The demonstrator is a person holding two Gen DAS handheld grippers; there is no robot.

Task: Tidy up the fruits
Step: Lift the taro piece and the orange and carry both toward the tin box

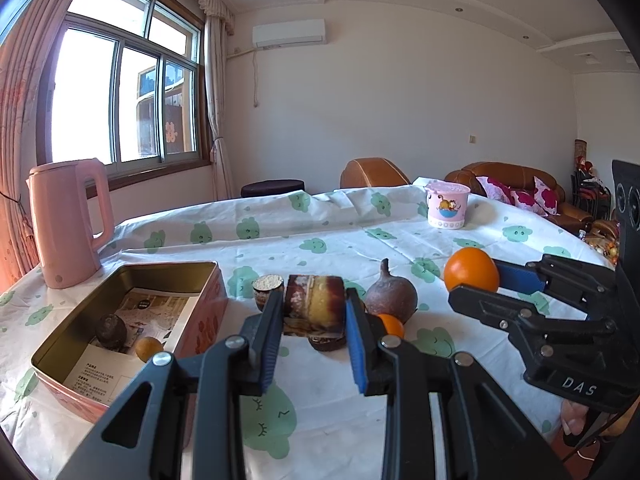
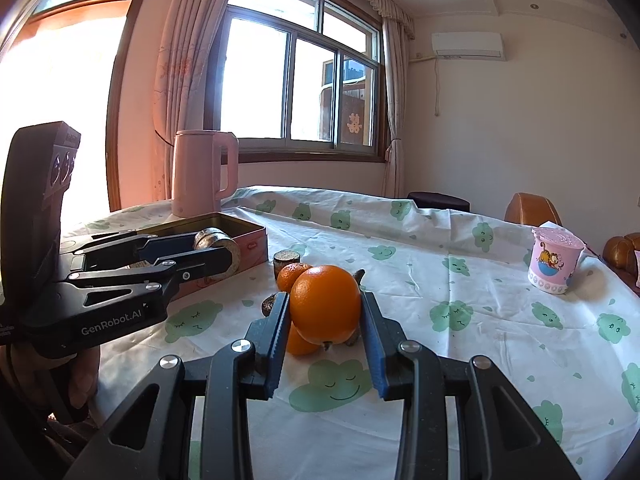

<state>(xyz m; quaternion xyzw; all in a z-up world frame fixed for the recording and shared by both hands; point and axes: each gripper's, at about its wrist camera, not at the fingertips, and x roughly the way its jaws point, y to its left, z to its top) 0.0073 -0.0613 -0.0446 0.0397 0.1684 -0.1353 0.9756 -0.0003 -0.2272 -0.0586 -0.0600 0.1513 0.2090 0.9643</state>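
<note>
The large orange (image 2: pixel 325 304) sits squarely between the right gripper (image 2: pixel 326 322) fingers, both pads pressed to its sides, lifted above the cloud-print tablecloth (image 2: pixel 500 320). The left gripper (image 1: pixel 314 312) is clamped on a brown cylindrical fruit piece (image 1: pixel 314 306) (its kind unclear), just beside the pink tin (image 1: pixel 120 320), which holds two fruits.

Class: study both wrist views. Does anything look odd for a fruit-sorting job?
Yes. The left gripper is shut on a brown printed cylinder that looks like a package, not fruit. The right gripper holds an orange. The tin already contains fruit.
</note>
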